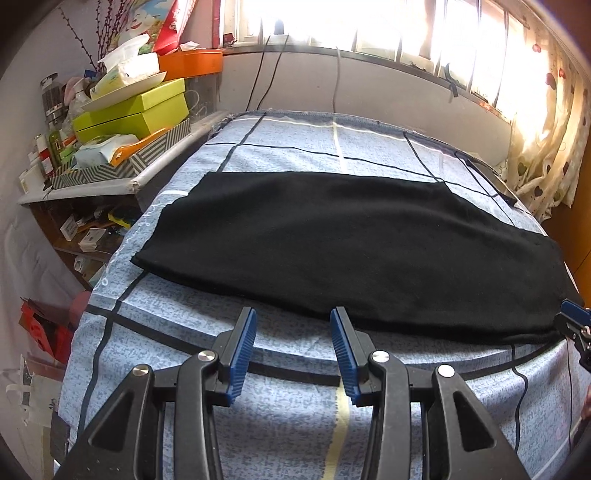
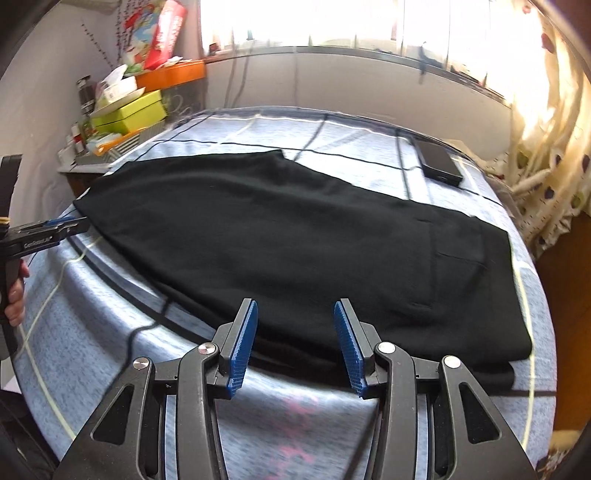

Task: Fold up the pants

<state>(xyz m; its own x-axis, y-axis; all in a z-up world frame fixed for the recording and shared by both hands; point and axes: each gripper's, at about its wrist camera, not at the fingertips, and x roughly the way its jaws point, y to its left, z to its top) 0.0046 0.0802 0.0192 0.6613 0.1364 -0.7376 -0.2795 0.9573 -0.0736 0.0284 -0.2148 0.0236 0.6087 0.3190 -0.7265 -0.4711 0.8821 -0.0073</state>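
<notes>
The flat black fabric pants (image 1: 332, 236) lie on the blue-patterned bed sheet (image 1: 280, 424), just beyond the spread left gripper (image 1: 293, 317) and seemingly beneath the spread right gripper (image 2: 295, 308).

Backlit window (image 1: 369, 26) glare; fisheye edges bent; right view slightly blurred.

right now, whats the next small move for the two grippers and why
Probably ease both forward onto the near edge of the black pants and close. The left gripper and right gripper are open, holding nothing, and the pants lie flat on the bed.
</notes>
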